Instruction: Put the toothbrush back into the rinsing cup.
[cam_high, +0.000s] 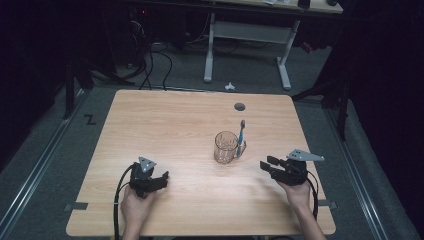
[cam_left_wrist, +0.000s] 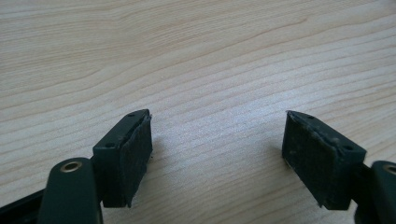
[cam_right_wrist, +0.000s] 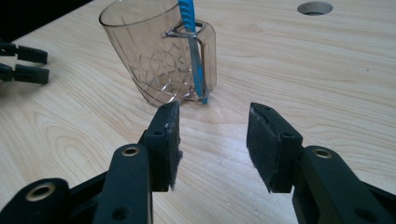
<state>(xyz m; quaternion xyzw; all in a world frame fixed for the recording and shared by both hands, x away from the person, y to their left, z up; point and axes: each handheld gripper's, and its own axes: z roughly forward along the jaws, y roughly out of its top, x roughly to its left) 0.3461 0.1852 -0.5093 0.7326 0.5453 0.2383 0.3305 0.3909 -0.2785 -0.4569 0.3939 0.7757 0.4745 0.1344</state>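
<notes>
Clear faceted plastic mug (cam_high: 225, 147) stands right of the pale wooden surface's (cam_high: 165, 120) middle, a blue toothbrush (cam_high: 242, 134) threaded upright through its handle. Both claws gape, holding nothing — right claw (cam_right_wrist: 212, 140) faces the mug, near it; left claw (cam_left_wrist: 217, 154) waits by the near edge. Nothing grasped yet — all remains.

Table (cam_high: 190, 125): pale wood-grain laminate, smooth, slight sheen. Mug (cam_right_wrist: 159, 60): clear plastic w/ cut crackle pattern, glossy. Toothbrush (cam_right_wrist: 191, 42): blue plastic handle, glossy, smooth. Right gripper (cam_right_wrist: 212, 140): matt black plastic arms, brass-look rivets; pads (cam_right_wrist: 266, 149) black rubbery/foam, rough, edges frayed. Left gripper (cam_left_wrist: 217, 158): same matt black plastic, pads (cam_left_wrist: 135, 161) coarse, worn. Grey plate on top looks like bare metal, matt. Floor (cam_high: 55, 140): grey, dull, carpet-like.
</notes>
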